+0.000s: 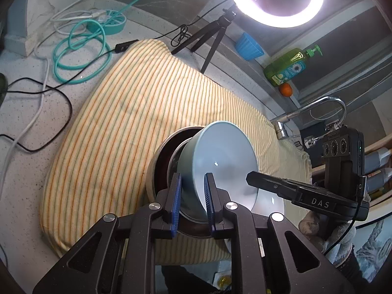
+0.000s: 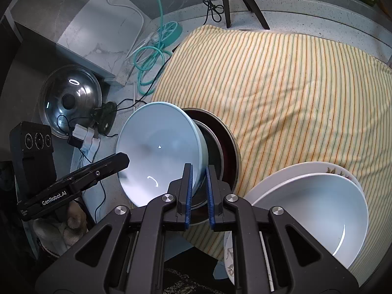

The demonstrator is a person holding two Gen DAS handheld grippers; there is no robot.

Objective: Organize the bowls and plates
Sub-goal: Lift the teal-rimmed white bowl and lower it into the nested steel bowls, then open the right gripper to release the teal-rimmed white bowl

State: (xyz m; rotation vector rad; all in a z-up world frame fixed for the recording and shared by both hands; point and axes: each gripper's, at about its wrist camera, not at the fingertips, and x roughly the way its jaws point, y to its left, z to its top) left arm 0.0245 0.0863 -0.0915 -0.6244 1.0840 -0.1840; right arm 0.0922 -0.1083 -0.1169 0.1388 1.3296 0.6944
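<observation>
Over the near edge of the striped cloth (image 1: 137,112), in the left wrist view, the left gripper (image 1: 193,203) is clamped narrow on the rim of a pale blue bowl (image 1: 220,156), held tilted on its side. A dark-lined metal bowl (image 1: 166,152) nests behind it. The right gripper (image 1: 281,188) reaches in from the right to the same bowl's far rim.

In the right wrist view, the right gripper (image 2: 198,196) pinches the blue bowl (image 2: 156,147) at its rim, jaws nearly together, with the metal bowl (image 2: 220,142) behind. A white bowl (image 2: 311,210) sits on stacked plates (image 2: 269,178) at near right; a pot lid (image 2: 71,98) lies far left.

The step looks like carrying the nested bowls. Next, probably, level them and set them into the white bowl, both grips easing together.
</observation>
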